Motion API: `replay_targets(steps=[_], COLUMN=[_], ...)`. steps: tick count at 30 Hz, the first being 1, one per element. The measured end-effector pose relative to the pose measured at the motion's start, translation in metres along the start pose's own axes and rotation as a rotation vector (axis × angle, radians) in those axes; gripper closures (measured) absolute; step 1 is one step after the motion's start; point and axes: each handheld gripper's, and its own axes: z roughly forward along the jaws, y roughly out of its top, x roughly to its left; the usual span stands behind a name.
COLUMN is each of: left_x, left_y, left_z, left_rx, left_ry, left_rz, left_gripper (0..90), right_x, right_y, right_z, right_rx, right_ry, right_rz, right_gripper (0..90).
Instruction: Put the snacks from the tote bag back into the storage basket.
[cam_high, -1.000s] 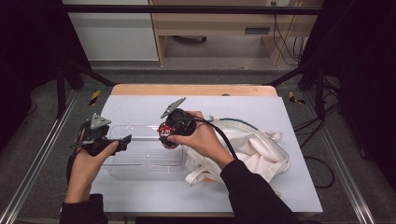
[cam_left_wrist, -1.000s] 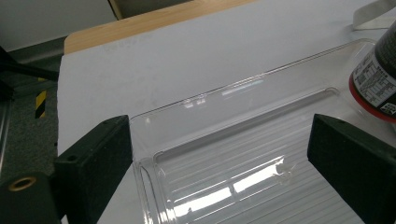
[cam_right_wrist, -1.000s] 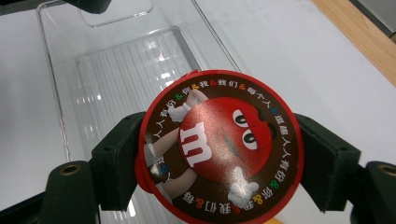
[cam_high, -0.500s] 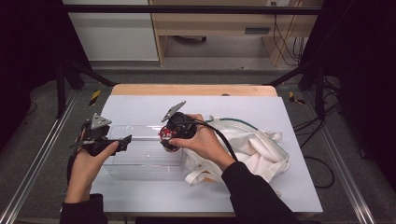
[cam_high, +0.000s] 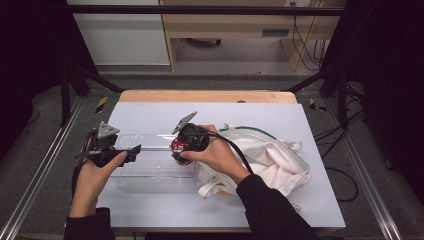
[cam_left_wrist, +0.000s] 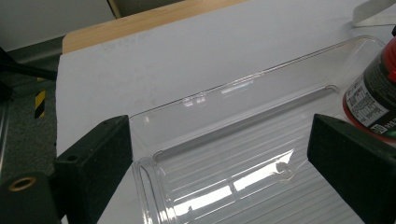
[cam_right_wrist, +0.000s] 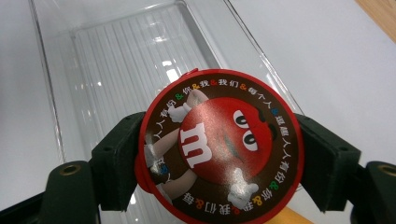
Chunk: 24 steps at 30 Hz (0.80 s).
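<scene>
A red round M&M's candy can (cam_right_wrist: 219, 144) sits between the jaws of my right gripper (cam_right_wrist: 219, 156), which is shut on its sides, lid toward the camera. In the high view that gripper (cam_high: 179, 148) holds the can (cam_high: 175, 145) over the right end of a clear ribbed plastic bin (cam_high: 150, 172). My left gripper (cam_high: 134, 151) hovers at the bin's left end. Its jaws stand wide open (cam_left_wrist: 219, 172) over the bin's rim (cam_left_wrist: 140, 177), pressing on nothing. The can (cam_left_wrist: 373, 93) shows at the right edge of the left gripper view.
A crumpled white cloth bag (cam_high: 270, 157) with a green cord lies to the right of the bin, under the right forearm. Everything rests on a pale mat (cam_high: 250, 120) over a wooden table (cam_high: 200, 96). Metal rails run along both sides.
The right gripper with the can has edged slightly down and left toward the bin. The left gripper has stayed put.
</scene>
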Motion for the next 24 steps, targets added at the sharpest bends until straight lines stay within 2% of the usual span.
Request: replay_targets(steps=[24], left_x=[-0.002], left_y=[0.000], left_z=[0.002], left_rx=[0.011], left_ry=[-0.005], left_rz=[0.009], left_gripper=[6.6], right_x=[0.002], right_y=[-0.008], right_z=[0.011], right_rx=[0.032], right_ry=[-0.001], right_rz=[-0.011], right_gripper=[25.1])
